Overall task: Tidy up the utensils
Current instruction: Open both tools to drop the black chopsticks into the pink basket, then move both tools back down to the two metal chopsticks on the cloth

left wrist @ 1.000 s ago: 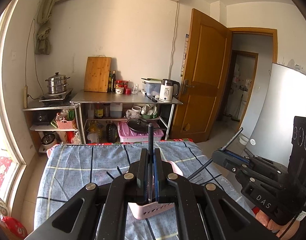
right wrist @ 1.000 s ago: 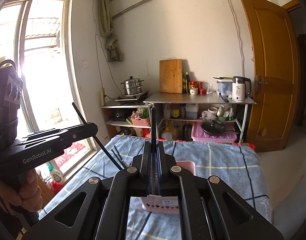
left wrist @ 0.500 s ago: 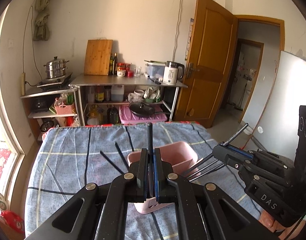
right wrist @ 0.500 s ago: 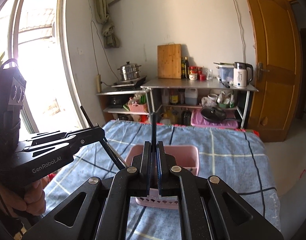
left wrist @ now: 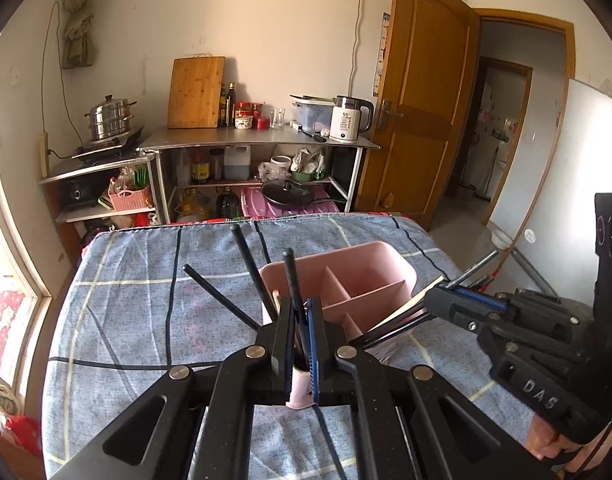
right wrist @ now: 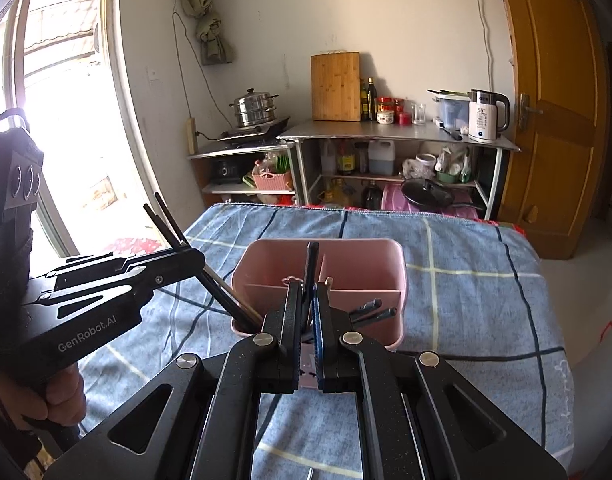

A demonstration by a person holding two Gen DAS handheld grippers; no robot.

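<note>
A pink divided holder (left wrist: 386, 250) (right wrist: 398, 268) stands on the blue checked cloth. In the left wrist view my left gripper (left wrist: 301, 308) is shut on black chopsticks (left wrist: 290, 276) that stick up over the holder's near left compartment. Their lower ends are hidden behind the fingers. In its own view my right gripper (right wrist: 308, 292) is shut on black chopsticks (right wrist: 312, 260) just above the near rim. From the left, the right gripper (left wrist: 438, 298) holds its sticks slanting down into the holder. Two more black sticks (left wrist: 249, 264) slant up left of the holder. I cannot tell what holds them.
The clothed table (left wrist: 145, 300) ends close behind the holder. Beyond it stands a steel shelf (left wrist: 257, 140) with a kettle, a cutting board and pots. A wooden door (left wrist: 418, 100) is at the right and a window (right wrist: 57, 100) at the left. A hand (right wrist: 57, 396) grips the left tool.
Both grippers have sunk towards the table, still shut on their chopsticks. The pink holder has come out from under the fingers, and the sticks' lower ends have reached its near compartments.
</note>
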